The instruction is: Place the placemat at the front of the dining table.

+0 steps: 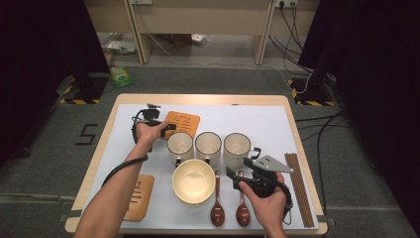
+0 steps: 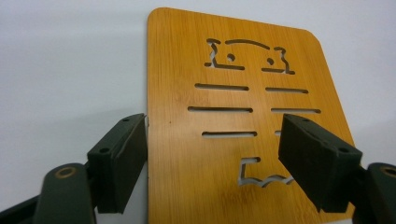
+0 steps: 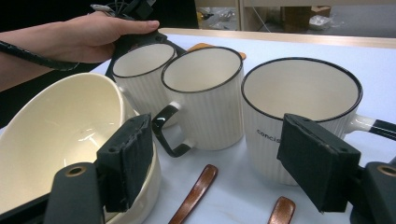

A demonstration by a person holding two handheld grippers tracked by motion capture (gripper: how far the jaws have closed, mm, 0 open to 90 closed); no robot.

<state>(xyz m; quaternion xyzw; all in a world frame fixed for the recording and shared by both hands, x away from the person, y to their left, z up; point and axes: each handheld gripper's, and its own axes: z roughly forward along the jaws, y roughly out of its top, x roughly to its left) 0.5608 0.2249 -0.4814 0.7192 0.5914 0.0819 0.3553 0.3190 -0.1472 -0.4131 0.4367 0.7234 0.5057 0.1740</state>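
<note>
Jaws of left gripper (image 2: 212,154) spread wide, straddling orange slotted bamboo coaster (image 2: 233,116) lying flat at centre of frame, gripping nothing yet. Best lowered squarely, pinching one edge. Right gripper (image 3: 212,163) equally open, empty, facing white ribbed mugs (image 3: 299,116).

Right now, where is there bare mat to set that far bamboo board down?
Bare mat lies right of the far bamboo board, behind the three mugs, and at the left edge between both boards. Crowded: mugs, bowl, spoons and chopsticks.
</note>
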